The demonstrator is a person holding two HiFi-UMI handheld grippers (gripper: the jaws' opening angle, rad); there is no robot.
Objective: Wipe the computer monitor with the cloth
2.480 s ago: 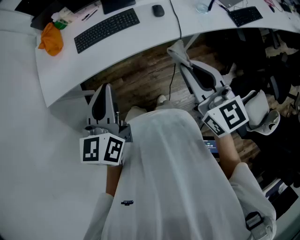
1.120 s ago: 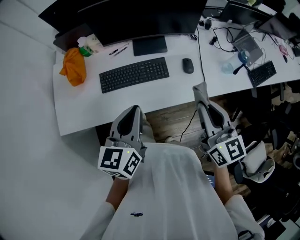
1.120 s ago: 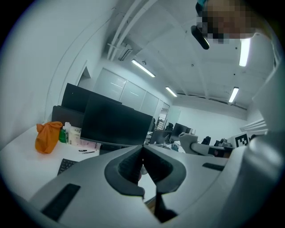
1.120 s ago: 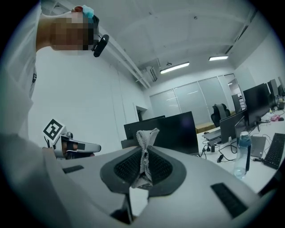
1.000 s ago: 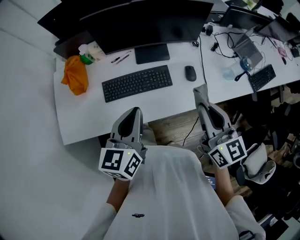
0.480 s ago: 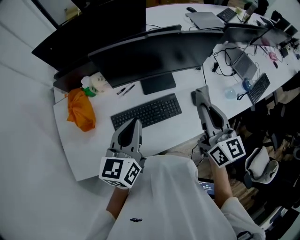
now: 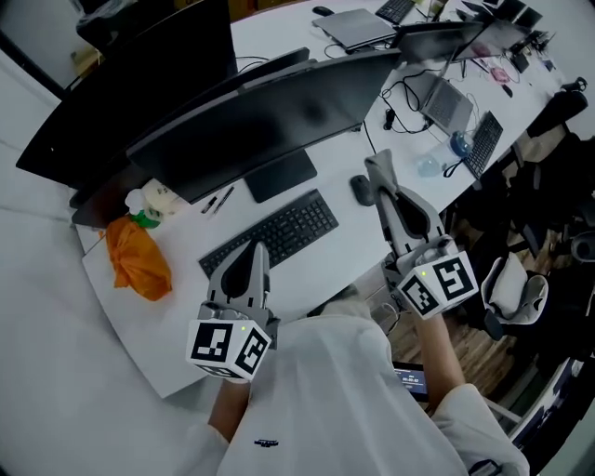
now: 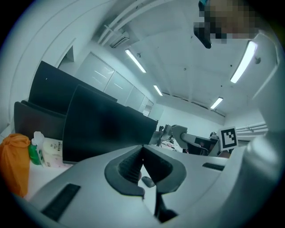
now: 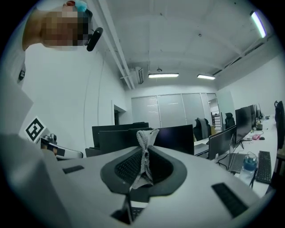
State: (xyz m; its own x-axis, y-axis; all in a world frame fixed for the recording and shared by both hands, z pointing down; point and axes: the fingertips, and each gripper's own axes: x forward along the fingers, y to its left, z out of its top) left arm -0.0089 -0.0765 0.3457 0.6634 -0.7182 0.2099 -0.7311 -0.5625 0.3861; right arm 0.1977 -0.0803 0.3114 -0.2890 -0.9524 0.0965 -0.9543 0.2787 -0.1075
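The wide dark computer monitor (image 7: 251, 121) stands on the white desk (image 7: 349, 237); it also fills the left gripper view as the monitor (image 8: 102, 129) and shows ahead in the right gripper view as the monitor (image 9: 176, 138). My right gripper (image 7: 383, 181) hovers over the desk's right part near the mouse, shut on a small grey cloth (image 7: 376, 164). That cloth (image 9: 143, 138) sticks up between the right gripper (image 9: 144, 150) and its ribbed pads. My left gripper (image 7: 254, 253) hangs over the desk's front edge by the keyboard. The left gripper (image 8: 142, 148) is shut with nothing in it.
A black keyboard (image 7: 270, 232) and a mouse (image 7: 359, 190) lie in front of the monitor. An orange bundle (image 7: 138, 260), a green bottle (image 8: 34, 149) and a tissue pack (image 8: 53, 151) sit at the desk's left end. Further desks with a laptop (image 7: 358, 23), cables and a water bottle (image 7: 456, 144) lie to the right.
The head view has swung up from the floor and my body to the desk. Both grippers have come forward from below the desk's edge to over the desk, nearer the monitor. Their jaws stay shut.
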